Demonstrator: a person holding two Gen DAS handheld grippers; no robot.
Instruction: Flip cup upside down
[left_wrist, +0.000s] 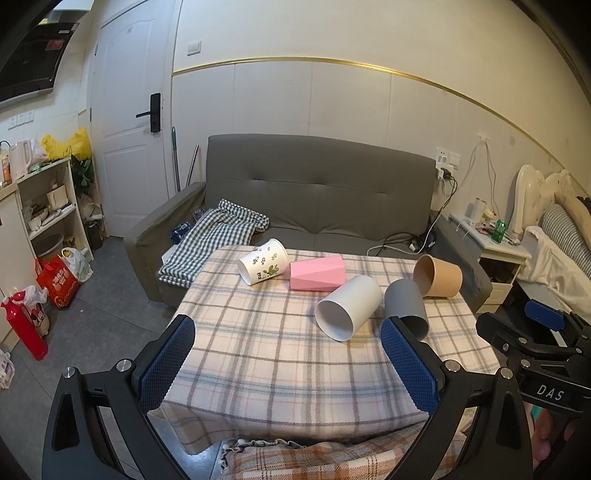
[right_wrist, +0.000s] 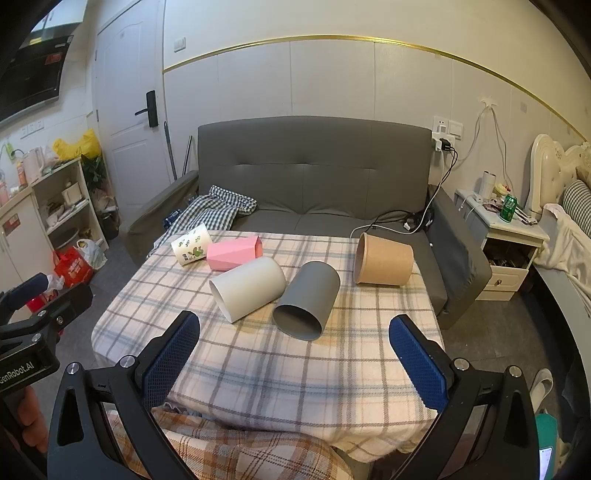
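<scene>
Your left claw (left_wrist: 288, 334) is spread wide and holds nothing, its blue pads low in the left wrist view above the near part of the surface (left_wrist: 258, 350), which wears a plaid cloth. Your right claw (right_wrist: 293, 338) is spread just as wide and also empty, low in the right wrist view. Five cups lie on their sides on the surface. Closest to the right claw is the grey cup (right_wrist: 308, 299), its mouth toward you, at the centre of that frame. Just left of it, touching or nearly so, lies the white cup (right_wrist: 249, 288), mouth facing lower left. The brown paper cup (right_wrist: 384, 260) rests to the upper right, near the far right edge. Further back at upper left, the pink cup (right_wrist: 234, 253) lies against the leaf-printed cup (right_wrist: 190, 245). Behind the surface stands a grey sofa (right_wrist: 314, 173) with a checked cloth (right_wrist: 216, 212) on it.
</scene>
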